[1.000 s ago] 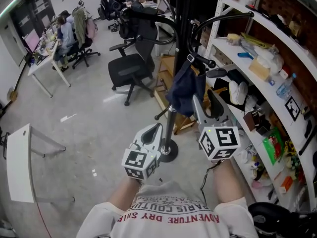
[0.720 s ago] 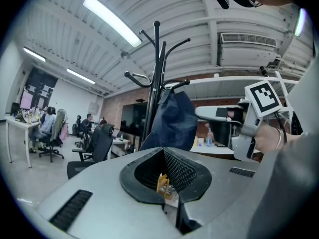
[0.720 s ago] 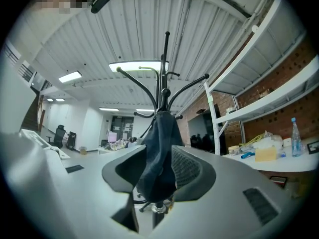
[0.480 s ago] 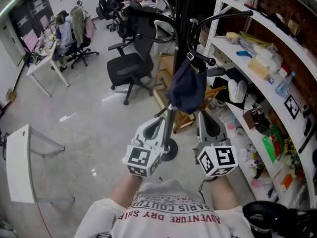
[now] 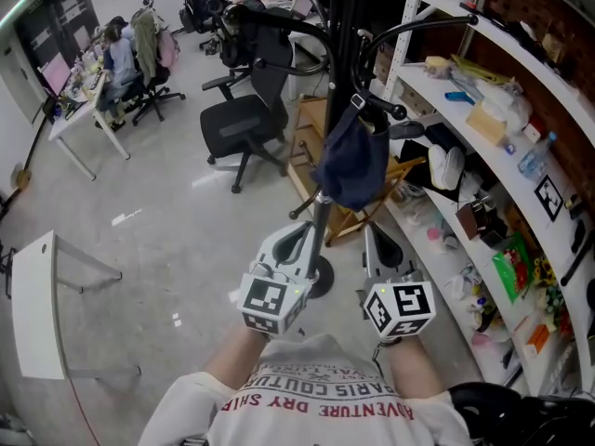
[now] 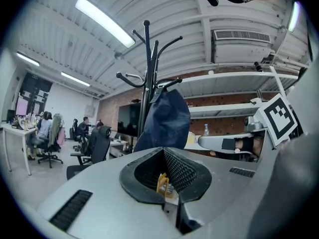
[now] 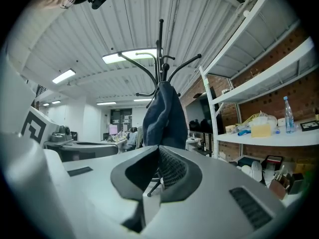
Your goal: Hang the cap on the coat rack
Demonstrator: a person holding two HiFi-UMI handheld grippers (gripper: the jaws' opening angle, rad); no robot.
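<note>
The dark blue cap [image 5: 353, 161] hangs from a hook arm of the black coat rack [image 5: 346, 26], free of both grippers. My left gripper [image 5: 299, 237] is held low beside the rack's pole, its jaws closed together with nothing in them. My right gripper [image 5: 378, 245] is below the cap and apart from it, also shut and empty. In the left gripper view the cap [image 6: 167, 116] hangs on the rack [image 6: 146, 59] beyond the shut jaws [image 6: 164, 152]. The right gripper view shows the cap [image 7: 164, 118] on the rack [image 7: 160, 49] ahead of its closed jaws [image 7: 159, 148].
White shelves [image 5: 483, 147] loaded with boxes, bottles and shoes run along the right, close to the rack. A black office chair [image 5: 244, 128] and a wooden frame [image 5: 311, 142] stand behind the rack. People sit at desks [image 5: 121, 59] far left. A white table [image 5: 37, 305] is at the left.
My right gripper has drawn back from the cap toward the body and its jaws have closed. The cap stays hanging on the rack. The left gripper has barely moved.
</note>
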